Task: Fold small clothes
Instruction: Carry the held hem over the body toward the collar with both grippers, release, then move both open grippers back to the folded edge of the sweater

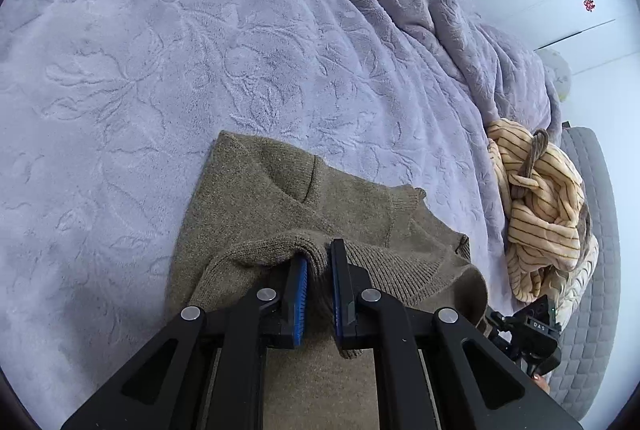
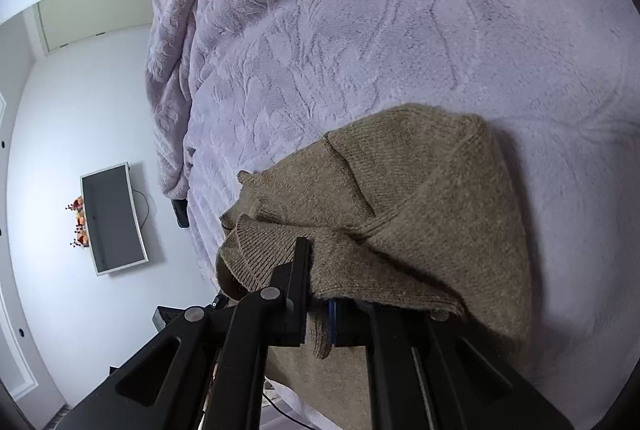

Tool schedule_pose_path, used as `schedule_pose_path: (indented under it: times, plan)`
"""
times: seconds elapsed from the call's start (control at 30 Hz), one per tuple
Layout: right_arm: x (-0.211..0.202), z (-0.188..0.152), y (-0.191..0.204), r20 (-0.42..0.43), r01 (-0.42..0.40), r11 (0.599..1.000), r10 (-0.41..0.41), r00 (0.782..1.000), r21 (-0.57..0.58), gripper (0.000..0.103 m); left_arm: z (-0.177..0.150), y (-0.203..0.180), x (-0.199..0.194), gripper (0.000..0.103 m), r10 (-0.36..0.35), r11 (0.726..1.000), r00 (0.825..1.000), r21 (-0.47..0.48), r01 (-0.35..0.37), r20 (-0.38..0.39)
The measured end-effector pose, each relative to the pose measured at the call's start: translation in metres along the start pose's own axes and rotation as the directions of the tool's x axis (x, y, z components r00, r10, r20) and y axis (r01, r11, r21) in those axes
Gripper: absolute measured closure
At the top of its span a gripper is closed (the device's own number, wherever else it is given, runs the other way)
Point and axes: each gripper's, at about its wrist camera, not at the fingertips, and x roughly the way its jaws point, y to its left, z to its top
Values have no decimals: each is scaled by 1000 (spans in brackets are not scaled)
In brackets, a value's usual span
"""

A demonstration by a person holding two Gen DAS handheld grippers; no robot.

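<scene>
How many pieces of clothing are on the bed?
2 can be made out: a brown knitted sweater held in both tongs, and a striped cream garment bunched at the bed's edge. That bundle may hide more.

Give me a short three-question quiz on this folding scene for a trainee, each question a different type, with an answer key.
1. True or false: the left gripper is shut on the brown sweater.
2. Multiple choice: the sweater lies on a) a wooden table, b) a purple blanket, c) a tiled floor.
3. Fill in: beside the sweater, near the bed's edge, lies a heap of cream ____ cloth.

Key:
1. True. The knit is pinched between its blue pads; the right gripper also has sweater between its fingers.
2. b
3. striped
</scene>
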Motion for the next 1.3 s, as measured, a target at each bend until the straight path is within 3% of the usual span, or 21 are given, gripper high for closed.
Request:
schedule_pose_path:
  times: [0.07, 0.1, 0.13, 0.27, 0.33, 0.43, 0.57, 0.73, 0.87, 0.97, 1.03, 1.1, 1.2, 1.27, 1.3]
  plan:
    - [-9, -5, 12, 1, 37, 998, -37, 999, -42, 66, 0, -8, -15, 93, 4, 1000, 1000, 23, -4, 2]
    - [-15, -7, 19, 4, 47, 997, -47, 999, -67, 49, -2, -13, -22, 93, 6, 999, 1000, 43, -7, 12]
    - [-22, -12, 25, 11, 51, 995, -51, 999, -91, 41, -4, -17, -30, 93, 15, 997, 1000, 70, -17, 20]
    - [-42, -37, 53, 29, 143, 956, -140, 990, -256, 42, -18, -35, -49, 93, 72, 979, 996, 187, -79, 43]
    - [-41, -49, 61, 21, 182, 929, -185, 983, -322, 51, -25, -38, -53, 93, 96, 969, 994, 222, -103, 45]
    - [-28, -59, 68, 27, 287, 859, -305, 952, -424, 54, -30, -38, -53, 93, 122, 963, 992, 237, -128, 41]
    - [-10, -51, 68, 27, 325, 840, -348, 937, -434, 54, -36, -38, -38, 93, 161, 953, 987, 257, -159, 15]
    - [8, -36, 69, 50, 382, 809, -404, 913, -446, 54, -47, -51, 3, 93, 247, 913, 969, 336, -230, -8]
    - [12, -29, 70, 74, 415, 782, -433, 898, -465, 54, -30, -43, 23, 93, 286, 920, 958, 275, -279, 15]
    - [5, -20, 74, 128, 454, 768, -447, 885, -452, 54, -14, -40, 22, 93, 298, 922, 954, 249, -297, 34]
    - [-2, -13, 75, 157, 478, 763, -459, 875, -435, 54, -10, -45, 18, 93, 322, 907, 945, 269, -323, 49]
    - [-10, -11, 74, 158, 471, 773, -449, 880, -425, 53, -11, -50, 10, 93, 350, 888, 934, 292, -356, 76]
    - [-18, -22, 76, 179, 499, 737, -473, 863, -457, 51, -17, -54, -2, 91, 361, 874, 928, 315, -371, 92]
    - [-22, -31, 76, 180, 508, 719, -485, 856, -474, 51, -24, -57, -7, 49, 380, 862, 920, 326, -389, 96]
    - [-24, -36, 75, 179, 508, 715, -488, 855, -480, 51, -30, -58, -12, 17, 390, 855, 914, 323, -406, 114]
